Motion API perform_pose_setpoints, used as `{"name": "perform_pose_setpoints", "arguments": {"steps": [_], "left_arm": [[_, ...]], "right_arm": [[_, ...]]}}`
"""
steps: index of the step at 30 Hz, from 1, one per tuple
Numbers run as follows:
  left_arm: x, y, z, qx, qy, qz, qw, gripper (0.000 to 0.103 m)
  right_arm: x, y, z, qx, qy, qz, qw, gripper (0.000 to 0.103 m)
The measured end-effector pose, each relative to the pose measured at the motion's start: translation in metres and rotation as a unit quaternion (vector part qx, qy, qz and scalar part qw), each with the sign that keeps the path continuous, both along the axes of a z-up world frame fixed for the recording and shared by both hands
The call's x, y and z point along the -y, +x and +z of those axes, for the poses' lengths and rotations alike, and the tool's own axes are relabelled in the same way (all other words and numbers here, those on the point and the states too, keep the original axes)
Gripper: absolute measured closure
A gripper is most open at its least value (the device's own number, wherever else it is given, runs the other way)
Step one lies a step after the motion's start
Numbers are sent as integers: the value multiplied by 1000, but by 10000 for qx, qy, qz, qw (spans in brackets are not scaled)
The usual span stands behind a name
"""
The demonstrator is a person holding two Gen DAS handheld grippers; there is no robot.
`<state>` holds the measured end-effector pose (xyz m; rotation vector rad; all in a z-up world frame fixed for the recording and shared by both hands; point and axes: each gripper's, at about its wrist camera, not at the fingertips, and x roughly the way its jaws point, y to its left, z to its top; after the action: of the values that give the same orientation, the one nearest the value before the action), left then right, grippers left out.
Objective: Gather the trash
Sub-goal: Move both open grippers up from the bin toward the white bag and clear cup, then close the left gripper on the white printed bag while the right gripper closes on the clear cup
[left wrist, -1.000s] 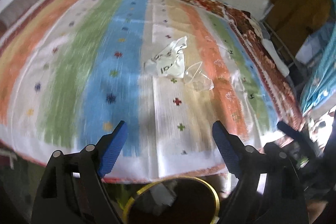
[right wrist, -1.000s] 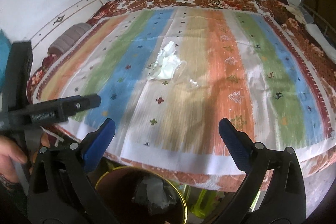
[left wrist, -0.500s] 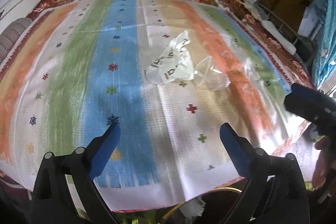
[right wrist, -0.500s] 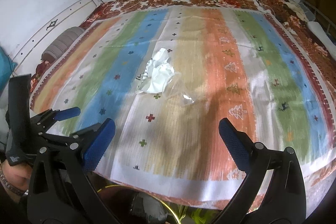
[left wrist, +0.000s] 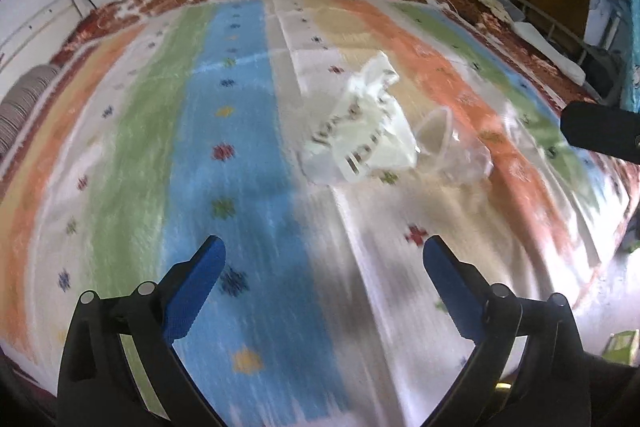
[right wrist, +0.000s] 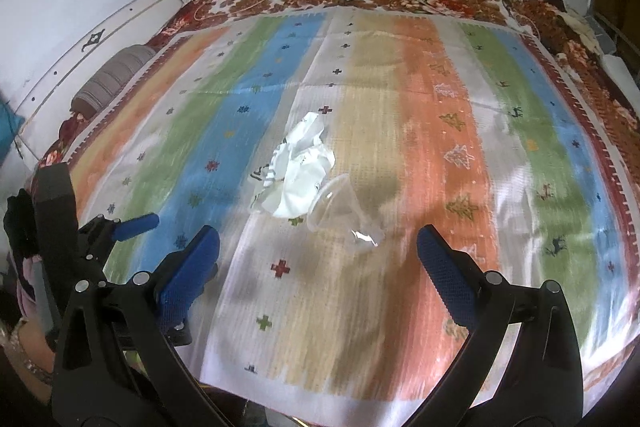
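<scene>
Trash in two pieces, a crumpled white printed plastic wrapper [left wrist: 358,131] and a clear crushed plastic cup [left wrist: 452,147], lies touching near the middle of a bed covered by a striped multicoloured woven spread [left wrist: 240,167], seen from the left wrist with the left tool [left wrist: 324,259] hovering above the spread, its blue-padded fingers [left wrist: 196,283] wide apart and holding nothing; motion blur softens the cloth, and the black body of the right tool [left wrist: 600,131] juts in at the right edge. From the right wrist, the wrapper [right wrist: 300,167] sits on the pale stripe with the cup [right wrist: 340,211] lying on its side just in front, mouth toward the wrapper; the right tool [right wrist: 316,259] hangs over the near part of the spread, spread wide and empty, while the left tool [right wrist: 132,223] shows at the lower left. The step in hand appears to be the approach: each tool would do well to descend squarely over one piece, the left to the wrapper, the right to the cup, closing gently across the cup's rim so thin plastic does not skid away or snag the cloth.
</scene>
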<state>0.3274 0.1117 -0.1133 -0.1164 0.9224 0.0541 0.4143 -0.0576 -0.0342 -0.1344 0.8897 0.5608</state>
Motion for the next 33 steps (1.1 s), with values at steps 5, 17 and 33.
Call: {"name": "perform_pose_setpoints", "arguments": {"steps": [5, 17, 33], "left_arm": [[6, 16, -3, 55, 233, -322, 9992, 6], [12, 34, -12, 269, 506, -722, 9957, 6], [37, 62, -35, 461, 880, -795, 9919, 8]], "right_arm": [[-15, 21, -14, -286, -166, -9, 9995, 9], [-31, 77, -52, -1061, -247, -346, 9934, 22], [-17, 91, -70, -1341, -297, -572, 9889, 65]]}}
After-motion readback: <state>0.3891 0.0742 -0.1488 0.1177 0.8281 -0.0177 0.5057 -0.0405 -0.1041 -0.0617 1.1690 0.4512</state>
